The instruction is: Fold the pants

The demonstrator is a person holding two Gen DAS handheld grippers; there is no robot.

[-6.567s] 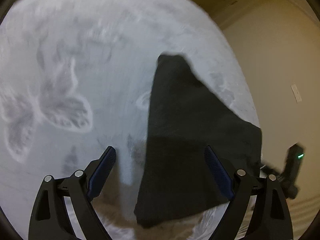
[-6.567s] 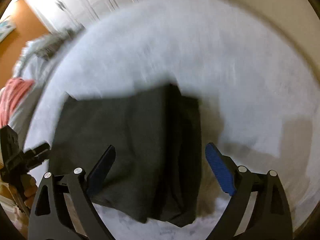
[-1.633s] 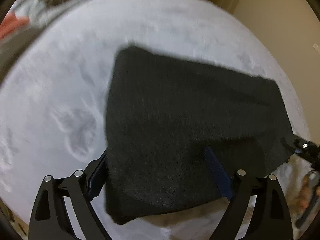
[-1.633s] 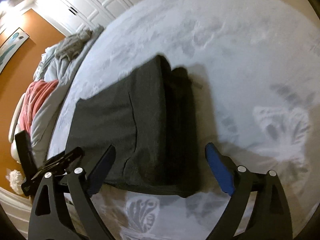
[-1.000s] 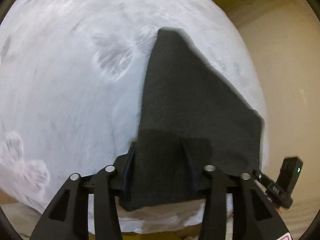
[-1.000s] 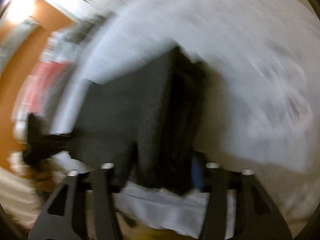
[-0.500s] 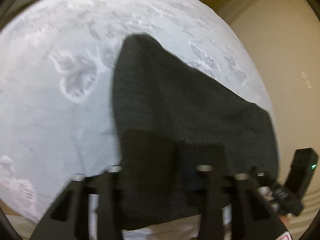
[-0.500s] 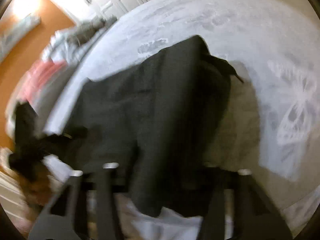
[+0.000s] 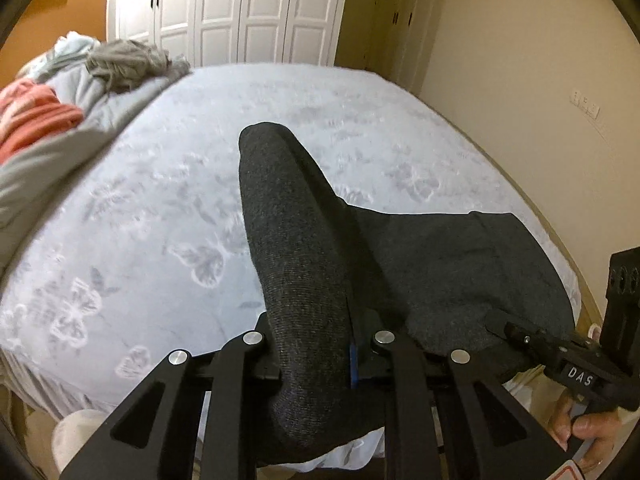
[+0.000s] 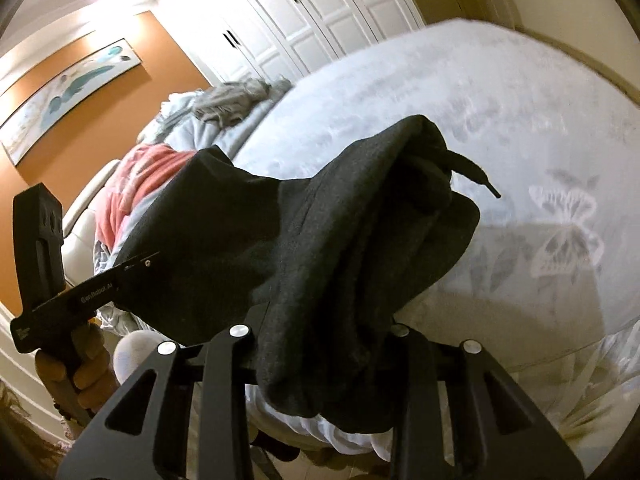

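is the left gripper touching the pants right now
Touching. In the left wrist view the left gripper has just closed on a bunched fold of the dark pants, and the cloth runs up from between its fingers, lifted off the bed.

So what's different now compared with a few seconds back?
Both hand-held grippers, left and right, have just closed on the near edge of the dark pants and lifted it off the bed. The far end still rests there; the clothes pile hasn't moved.
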